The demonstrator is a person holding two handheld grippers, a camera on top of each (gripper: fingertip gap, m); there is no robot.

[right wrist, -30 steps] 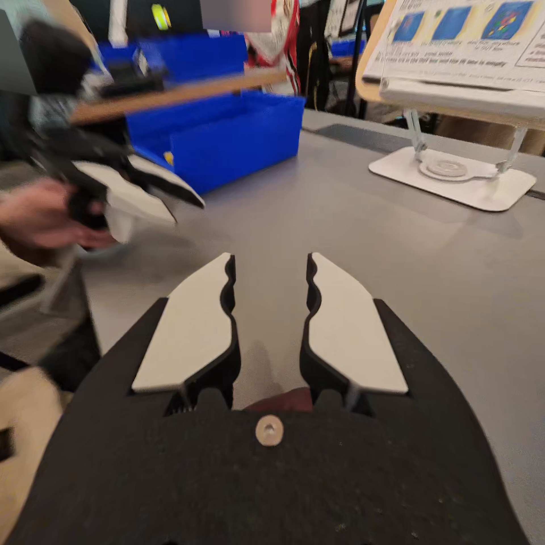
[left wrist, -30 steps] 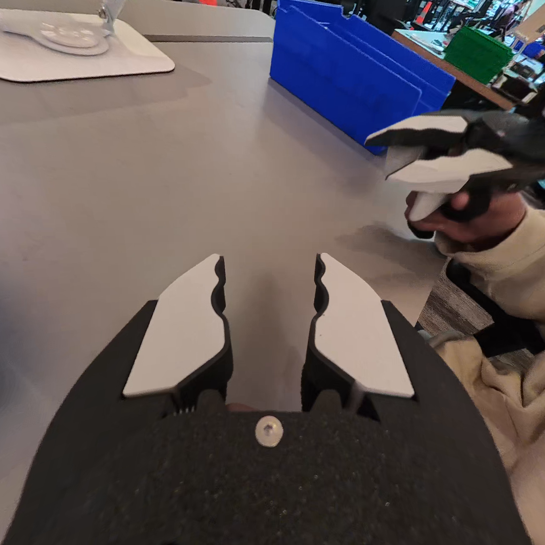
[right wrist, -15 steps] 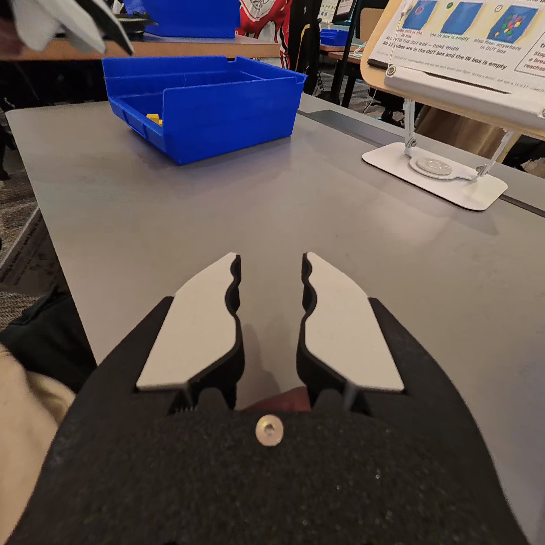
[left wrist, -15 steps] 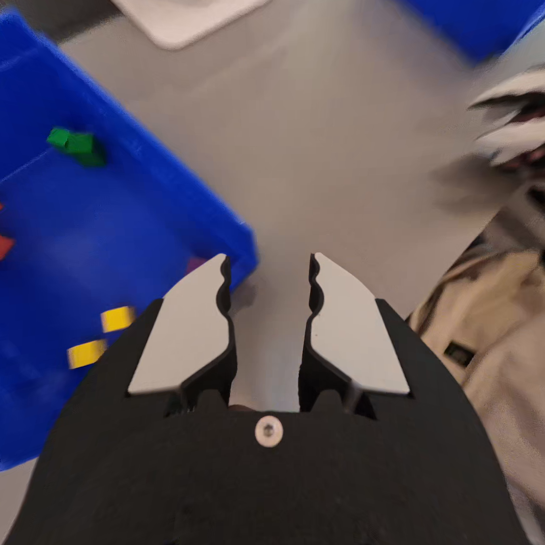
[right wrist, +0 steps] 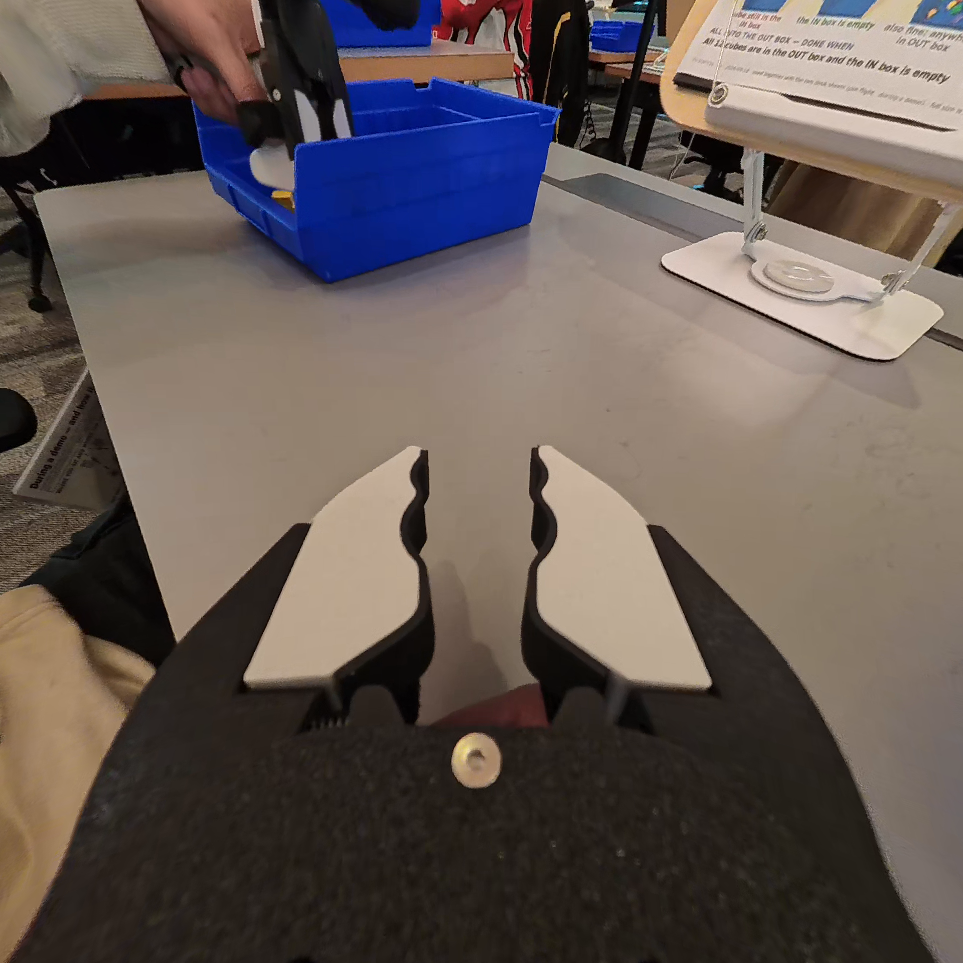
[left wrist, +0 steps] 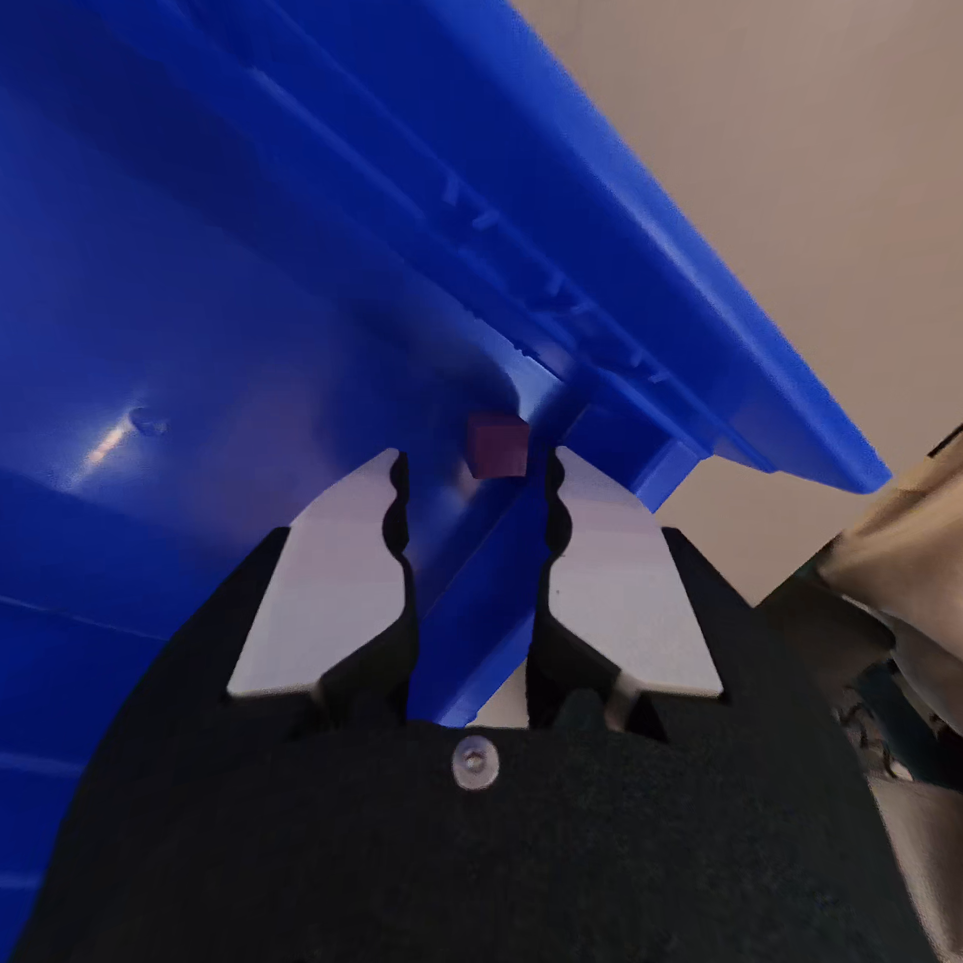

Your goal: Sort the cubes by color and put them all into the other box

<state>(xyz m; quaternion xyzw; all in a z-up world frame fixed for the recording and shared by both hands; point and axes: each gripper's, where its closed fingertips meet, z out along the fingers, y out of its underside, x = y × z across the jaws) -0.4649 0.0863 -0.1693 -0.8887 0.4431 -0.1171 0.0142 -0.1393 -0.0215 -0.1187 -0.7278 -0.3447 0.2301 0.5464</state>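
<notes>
The left gripper reaches into the blue box, jaws spread moderately and empty, with the purple cube just ahead at 12 o'clock, tucked in a corner. The right gripper, likewise parted and empty, waits over the table, clear of the box.

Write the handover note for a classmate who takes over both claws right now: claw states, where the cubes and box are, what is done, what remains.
Left claw: open, empty, dipped into the blue box, jaws lined up on the purple cube in its corner.
Right claw: open, empty, above the grey table.
A yellow cube also shows in that box.
Done: nothing gripped yet.
Left: grasp purple cube, move it and the other cubes to the other box, out of view, sorted by colour.
</notes>
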